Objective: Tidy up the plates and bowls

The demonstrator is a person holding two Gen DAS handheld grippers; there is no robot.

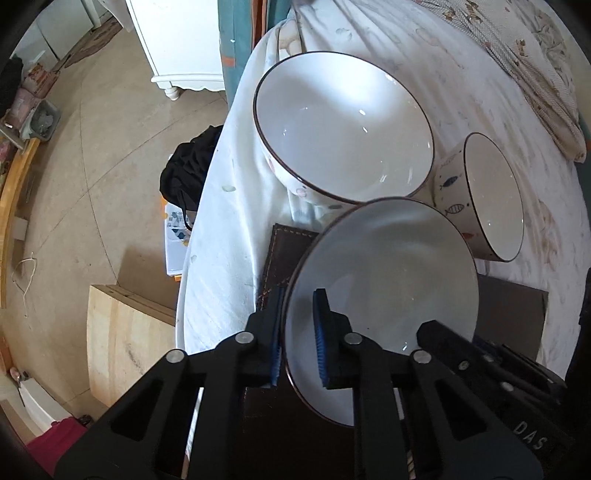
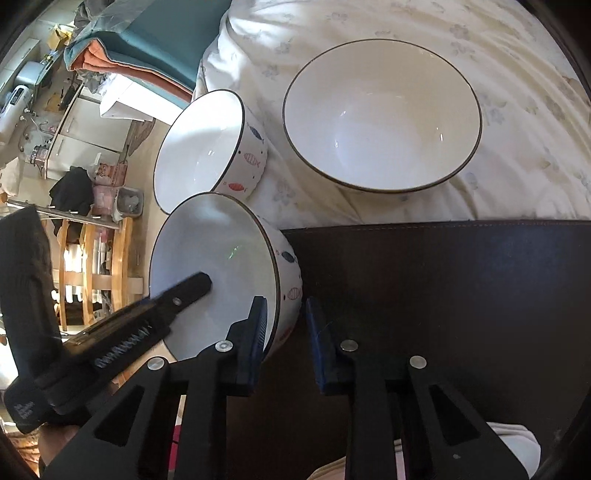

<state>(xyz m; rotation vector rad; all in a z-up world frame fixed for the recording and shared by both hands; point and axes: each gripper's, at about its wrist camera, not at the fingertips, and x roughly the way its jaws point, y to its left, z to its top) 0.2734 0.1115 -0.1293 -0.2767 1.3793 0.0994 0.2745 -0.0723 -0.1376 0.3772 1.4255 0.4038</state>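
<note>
My left gripper is shut on the rim of a white fish-patterned bowl, one pad inside, one outside, holding it tilted over the dark brown mat. In the right wrist view that held bowl sits between my right gripper's fingers; my right gripper straddles its wall with a gap, so it is open. A large white bowl and a second fish-patterned bowl rest on the white cloth behind.
The white floral cloth covers the table. The brown mat lies in front. The table edge drops to the floor on the left, with a wooden board and black bag below.
</note>
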